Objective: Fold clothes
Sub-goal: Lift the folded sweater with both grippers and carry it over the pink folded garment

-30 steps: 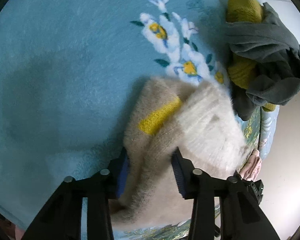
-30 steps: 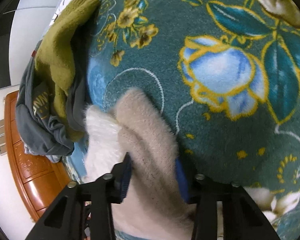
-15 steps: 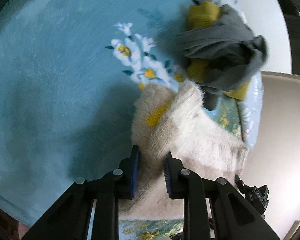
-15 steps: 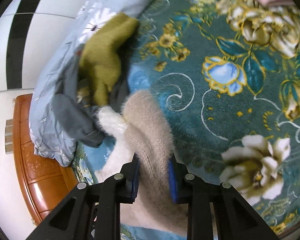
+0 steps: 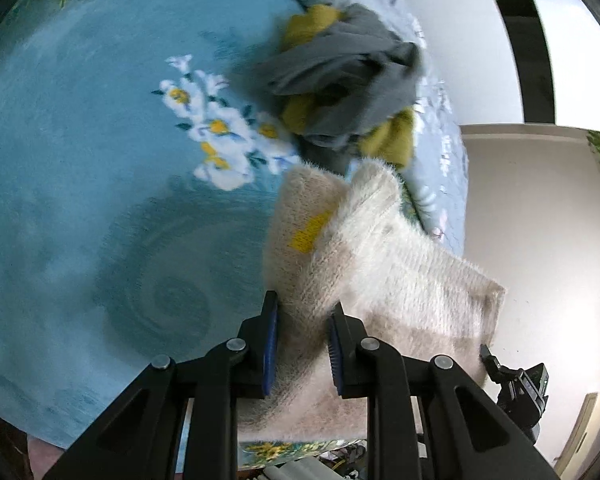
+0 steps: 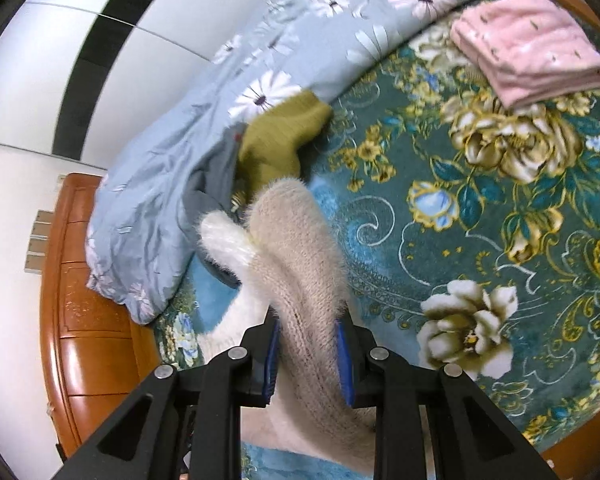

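- Item held: fuzzy beige sweater (image 5: 364, 264), with a small yellow patch (image 5: 308, 232) on its upper layer; lifted off the bed, doubled over so its fold points away from both cameras.
- Left gripper (image 5: 302, 344): jaws closed down to the thickness of the knit, blue pads pressing one edge of the sweater from either side.
- Right gripper (image 6: 310, 356): jaws likewise narrowed onto a bunched edge of the same sweater (image 6: 296, 256); nothing else is in its grasp.
- Governing relation: the garment runs straight forward from each pair of jaws, long axis along the fingers, and spans between the two grippers. Neither hand is clearly nearer; both already have hold. Judged step: carrying or shaking out before laying flat.
- Hanging end: in the left view the far corner of the sweater droops beyond the edge of the bed, over the floor side.
- Surface: bed covered by a teal floral blanket (image 6: 480, 240); the open stretch lies toward the middle of the bed.
- Near the sweater's tip: an unfolded heap of grey garment (image 5: 340, 76) and olive-yellow knit (image 6: 280, 136), against a pale blue daisy-print quilt (image 6: 172, 184) along the bed's edge.
- Far corner of the bed: folded pink towel (image 6: 528, 48).
- Room: wooden bed frame (image 6: 84, 288), white wall with a black stripe.
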`<state>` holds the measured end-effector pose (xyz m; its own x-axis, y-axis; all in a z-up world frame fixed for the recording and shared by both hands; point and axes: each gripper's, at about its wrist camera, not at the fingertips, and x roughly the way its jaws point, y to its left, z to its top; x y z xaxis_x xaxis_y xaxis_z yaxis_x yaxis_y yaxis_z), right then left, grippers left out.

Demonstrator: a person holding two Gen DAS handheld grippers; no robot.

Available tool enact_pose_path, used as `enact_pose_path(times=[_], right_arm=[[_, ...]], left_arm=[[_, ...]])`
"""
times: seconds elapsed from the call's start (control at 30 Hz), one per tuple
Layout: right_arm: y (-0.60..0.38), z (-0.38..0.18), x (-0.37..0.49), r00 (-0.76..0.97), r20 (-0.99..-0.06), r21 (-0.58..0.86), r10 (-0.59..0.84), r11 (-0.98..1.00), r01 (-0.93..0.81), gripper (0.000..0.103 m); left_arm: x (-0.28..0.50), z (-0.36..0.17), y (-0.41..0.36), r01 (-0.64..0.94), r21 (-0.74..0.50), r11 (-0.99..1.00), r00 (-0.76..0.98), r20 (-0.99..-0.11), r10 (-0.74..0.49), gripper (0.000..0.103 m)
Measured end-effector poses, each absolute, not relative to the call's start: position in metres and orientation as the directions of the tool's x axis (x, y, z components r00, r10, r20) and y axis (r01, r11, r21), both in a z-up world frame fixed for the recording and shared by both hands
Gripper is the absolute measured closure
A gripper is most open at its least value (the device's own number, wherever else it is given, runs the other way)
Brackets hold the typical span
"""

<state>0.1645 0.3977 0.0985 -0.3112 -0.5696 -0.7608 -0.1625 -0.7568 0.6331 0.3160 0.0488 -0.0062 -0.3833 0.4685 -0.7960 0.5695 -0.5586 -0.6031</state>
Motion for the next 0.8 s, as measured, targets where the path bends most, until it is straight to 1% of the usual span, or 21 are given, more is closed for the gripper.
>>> enact_pose_path(times=[0.23,0.4,0.53,0.67,0.8], right_arm=[[0.456,0.14,0.176,-0.36,-0.687,0.694,-0.631,-0.717,-0.068,0.077],[0.503,0.176,0.181,-0.364,-0.628,0.728,-0.688,-0.685,0.04,0.077],[0.545,0.204,0.188,-0.365,-0.615,0.719,-0.699,-0.687,0.105,0.077],[0.588,0.217,0.19,-0.382,-0.599,0.727,-0.704,-0.678,0.108,0.077],[0.637,0.217,0.187,-0.408,-0.592,0.737,-0.695,-0.672,0.074,0.077]], left_arm=[[0.336,0.022,0.118,0.51,-0.658,-0.553,-0.504,-0.75,0.428,0.081],[0.363,0.033,0.177,0.514,-0.7,-0.497,-0.577,-0.71,0.403,0.081],[0.37,0.039,0.233,0.504,-0.71,-0.492,-0.589,-0.699,0.406,0.081],[0.361,0.045,0.278,0.486,-0.709,-0.511,-0.579,-0.699,0.419,0.081],[0.337,0.047,0.318,0.458,-0.704,-0.542,-0.559,-0.703,0.441,0.081]])
